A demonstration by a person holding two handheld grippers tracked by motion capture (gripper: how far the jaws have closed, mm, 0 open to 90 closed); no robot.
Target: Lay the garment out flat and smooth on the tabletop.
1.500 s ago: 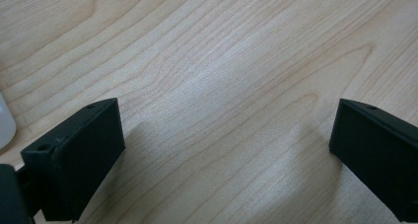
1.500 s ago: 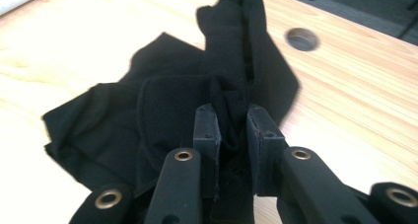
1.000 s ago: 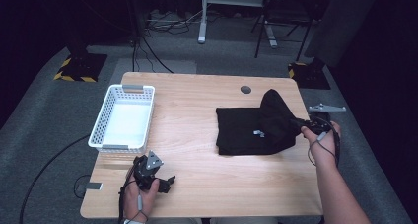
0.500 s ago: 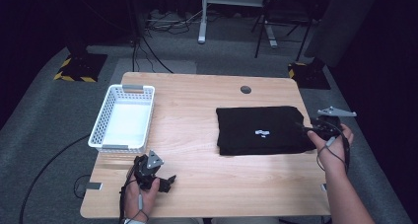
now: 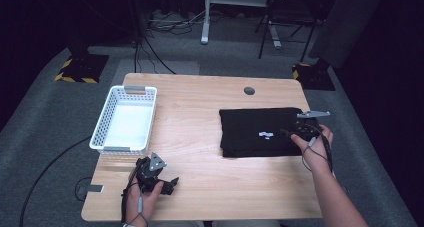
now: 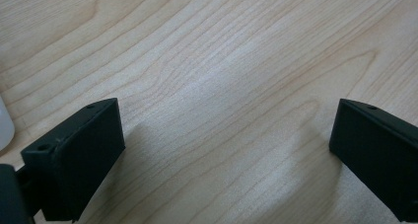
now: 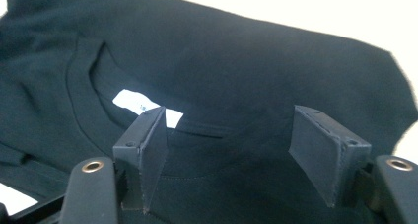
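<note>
A black folded garment (image 5: pixel 255 131) lies flat on the right half of the wooden table (image 5: pixel 200 117), a small white label (image 5: pixel 265 134) showing near its middle. My right gripper (image 5: pixel 303 130) sits at the garment's right edge, open. In the right gripper view the jaws stand apart over the black cloth (image 7: pixel 236 71), just short of the collar and the white label (image 7: pixel 143 105), with nothing between them. My left gripper (image 5: pixel 167 183) rests low near the table's front left, open over bare wood (image 6: pixel 222 86).
A white plastic basket (image 5: pixel 126 119) stands at the left side of the table, nothing inside it. A round cable hole (image 5: pixel 249 91) sits near the back edge. A chair and desk legs stand on the dark floor beyond.
The garment's lifted right part has been laid down flat to the right. My right gripper moved right with it and let go. The left gripper has stayed put.
</note>
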